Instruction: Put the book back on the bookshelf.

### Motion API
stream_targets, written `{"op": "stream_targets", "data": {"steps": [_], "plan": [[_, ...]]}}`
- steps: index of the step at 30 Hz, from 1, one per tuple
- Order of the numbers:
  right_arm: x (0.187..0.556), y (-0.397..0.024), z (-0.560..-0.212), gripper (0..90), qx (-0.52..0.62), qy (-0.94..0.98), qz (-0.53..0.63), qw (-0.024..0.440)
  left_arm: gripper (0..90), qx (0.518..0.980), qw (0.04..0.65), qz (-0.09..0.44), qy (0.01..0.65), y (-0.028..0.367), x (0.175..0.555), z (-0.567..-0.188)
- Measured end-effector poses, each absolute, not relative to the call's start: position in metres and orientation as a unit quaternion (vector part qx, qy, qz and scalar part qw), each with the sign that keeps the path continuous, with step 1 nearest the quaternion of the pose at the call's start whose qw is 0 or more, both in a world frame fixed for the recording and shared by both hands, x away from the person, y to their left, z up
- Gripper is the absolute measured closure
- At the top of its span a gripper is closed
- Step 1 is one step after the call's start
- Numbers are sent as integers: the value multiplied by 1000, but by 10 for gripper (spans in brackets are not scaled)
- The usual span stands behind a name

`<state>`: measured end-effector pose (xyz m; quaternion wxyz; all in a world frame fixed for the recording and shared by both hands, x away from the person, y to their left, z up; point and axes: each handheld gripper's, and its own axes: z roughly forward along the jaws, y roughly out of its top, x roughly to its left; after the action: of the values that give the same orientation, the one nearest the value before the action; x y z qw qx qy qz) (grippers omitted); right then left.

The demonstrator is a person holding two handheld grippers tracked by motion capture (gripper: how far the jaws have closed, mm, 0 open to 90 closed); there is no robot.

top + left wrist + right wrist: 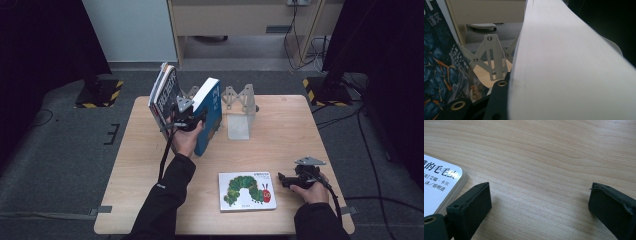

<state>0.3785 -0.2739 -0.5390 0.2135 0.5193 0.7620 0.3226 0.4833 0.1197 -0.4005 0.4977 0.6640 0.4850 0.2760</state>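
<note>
My left gripper (191,120) is shut on a thick blue book (212,112), which stands tilted at the back of the table. In the left gripper view one black finger (498,100) presses against the book's white page block (564,70); the other finger is hidden behind it. Dark-covered books (164,92) lean just left of it, their blue-and-orange cover (436,72) close by. A flat caterpillar picture book (247,191) lies near the front edge. My right gripper (283,180) rests just right of it, open, with bare wood between its jaws (540,205) and the book's corner (439,187) at its left.
A grey metal folding bookend rack (239,107) stands at the table's back middle, its crossed struts (494,57) showing between the dark books and the blue one. The wooden table (285,130) is bare at the right. Stands and cables sit on the floor beyond.
</note>
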Motion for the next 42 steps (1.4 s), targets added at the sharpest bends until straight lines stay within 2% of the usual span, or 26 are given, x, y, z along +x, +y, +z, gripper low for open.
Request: {"op": "stream_targets", "data": {"steps": [9,20,32,42], "plan": [[379,-274,-539,46,517,764,322,213,592,655,502,281,490,107,495,-403],[379,-274,-539,45,516,764,322,214,556,665,509,266,477,113,482,-411],[379,-274,-539,44,517,764,322,213,583,654,502,281,492,108,477,-411],[379,-274,-539,43,517,765,321,212,591,648,497,281,504,97,491,-409]]}}
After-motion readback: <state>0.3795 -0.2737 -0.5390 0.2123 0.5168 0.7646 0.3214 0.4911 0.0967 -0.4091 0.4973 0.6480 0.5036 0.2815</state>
